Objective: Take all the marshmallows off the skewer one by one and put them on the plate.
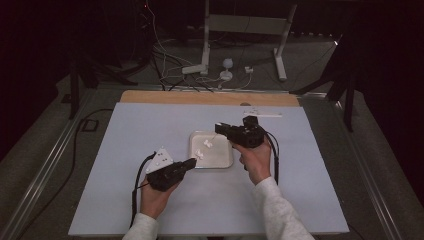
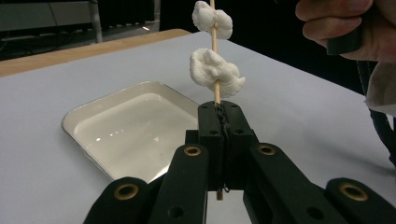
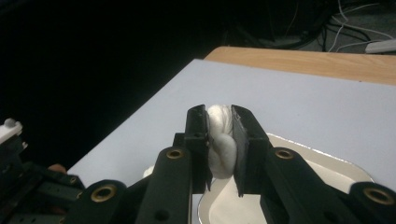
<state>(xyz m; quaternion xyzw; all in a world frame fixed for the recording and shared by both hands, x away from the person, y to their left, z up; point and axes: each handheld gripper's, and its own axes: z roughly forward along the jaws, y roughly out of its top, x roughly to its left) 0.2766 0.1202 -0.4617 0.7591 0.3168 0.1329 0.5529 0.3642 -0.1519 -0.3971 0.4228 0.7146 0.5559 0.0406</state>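
Note:
My left gripper is shut on a thin wooden skewer that points up and away. Two white marshmallow pieces are threaded on it, one above the other. In the high view this gripper sits at the near left corner of a shallow white tray, with the skewer slanting over the tray. My right gripper is shut on a third white marshmallow. It hovers over the tray's far right corner, close to the skewer's upper end.
A pale mat covers the table, with a wooden strip along its far edge. A small white object lies near the far edge of the mat. Cables and metal stand legs lie on the floor beyond the table.

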